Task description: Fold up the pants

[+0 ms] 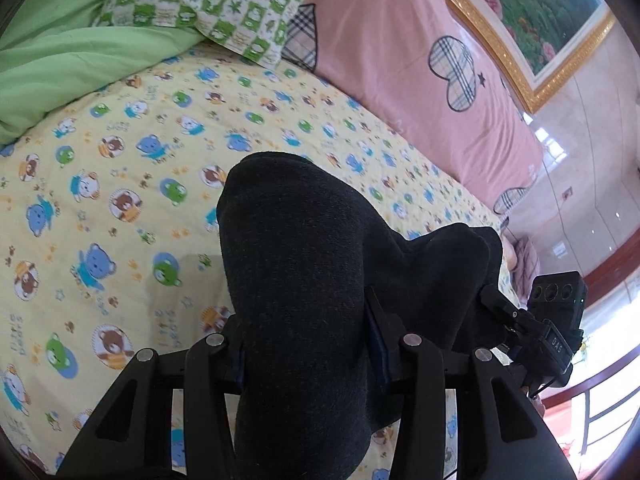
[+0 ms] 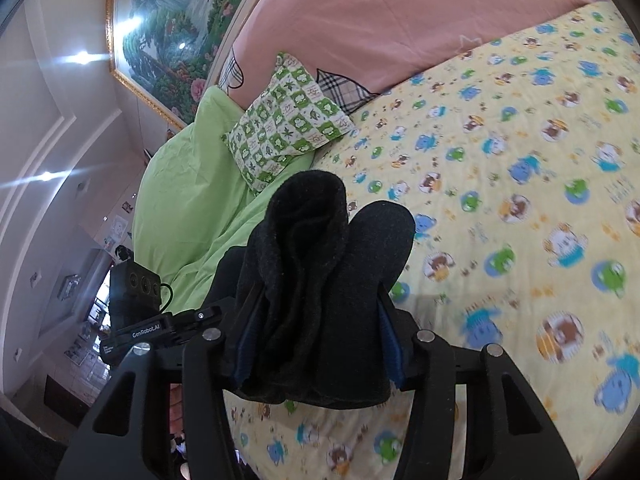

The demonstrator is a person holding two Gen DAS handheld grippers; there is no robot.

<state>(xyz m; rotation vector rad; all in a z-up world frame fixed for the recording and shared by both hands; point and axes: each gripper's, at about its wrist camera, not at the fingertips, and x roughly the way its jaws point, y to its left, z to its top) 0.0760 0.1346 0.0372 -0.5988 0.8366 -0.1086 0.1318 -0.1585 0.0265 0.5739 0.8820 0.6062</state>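
The pants [image 1: 296, 264] are dark charcoal knit fabric, bunched and held up above the bed. My left gripper [image 1: 306, 344] is shut on a thick fold of them that fills the gap between its fingers. In the right wrist view the pants [image 2: 320, 264] bulge between the fingers in several rolled layers, and my right gripper [image 2: 316, 344] is shut on that bundle. The right gripper's body [image 1: 552, 328] shows at the right of the left wrist view, close beside the cloth. The left gripper's body [image 2: 136, 304] shows at the left of the right wrist view.
A yellow bedsheet [image 1: 120, 200] with cartoon bears lies under the pants. A green duvet [image 1: 52, 64], a green-checked pillow [image 1: 216, 4] and a pink headboard cover [image 1: 420, 72] lie at the far side. A gold-framed painting [image 1: 536, 12] hangs on the wall.
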